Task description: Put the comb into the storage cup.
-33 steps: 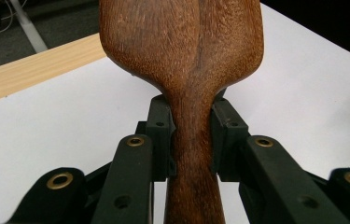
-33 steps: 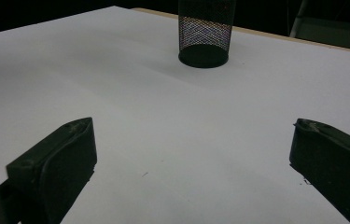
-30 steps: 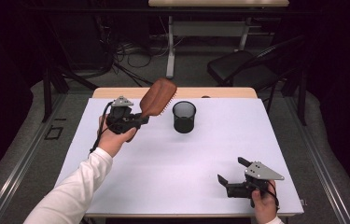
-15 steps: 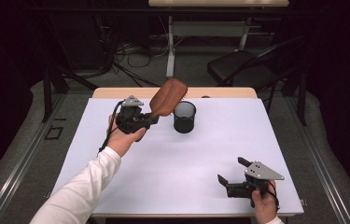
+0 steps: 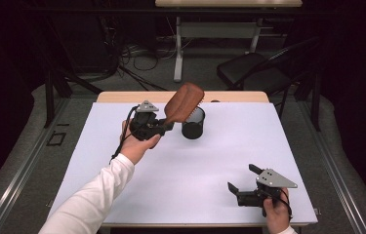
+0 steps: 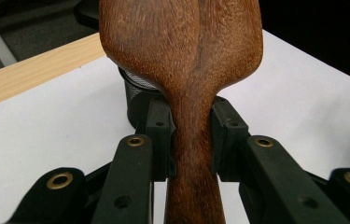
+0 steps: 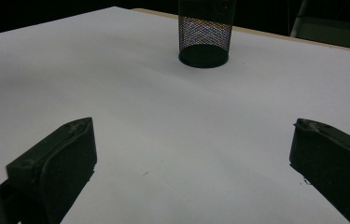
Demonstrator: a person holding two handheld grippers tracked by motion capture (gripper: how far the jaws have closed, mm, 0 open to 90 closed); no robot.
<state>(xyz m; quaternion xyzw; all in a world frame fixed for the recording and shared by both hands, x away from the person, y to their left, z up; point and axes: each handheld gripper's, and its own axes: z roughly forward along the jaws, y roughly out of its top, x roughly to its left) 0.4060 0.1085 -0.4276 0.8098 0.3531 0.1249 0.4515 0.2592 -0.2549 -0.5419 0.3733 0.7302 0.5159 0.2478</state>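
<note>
We hold the wooden hairbrush (image 5: 185, 102) by its handle, clamped in the left gripper (image 5: 163, 127), its head at the mesh cup's (image 5: 193, 123) ten o'clock rim. Best to keep it steady and centre it before lowering. Our right gripper (image 5: 241, 190) rests wide open, empty, at five o'clock on the white table (image 5: 195, 170); chairs (image 5: 254, 73) and cables (image 5: 132, 53) fill the dark room.

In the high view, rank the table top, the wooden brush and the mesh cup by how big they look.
1. Table top, by far the largest.
2. Wooden brush, held by the left hand-held gripper.
3. Mesh cup, slightly smaller; the brush is raised nearer the camera, so this order is unsure.
</note>
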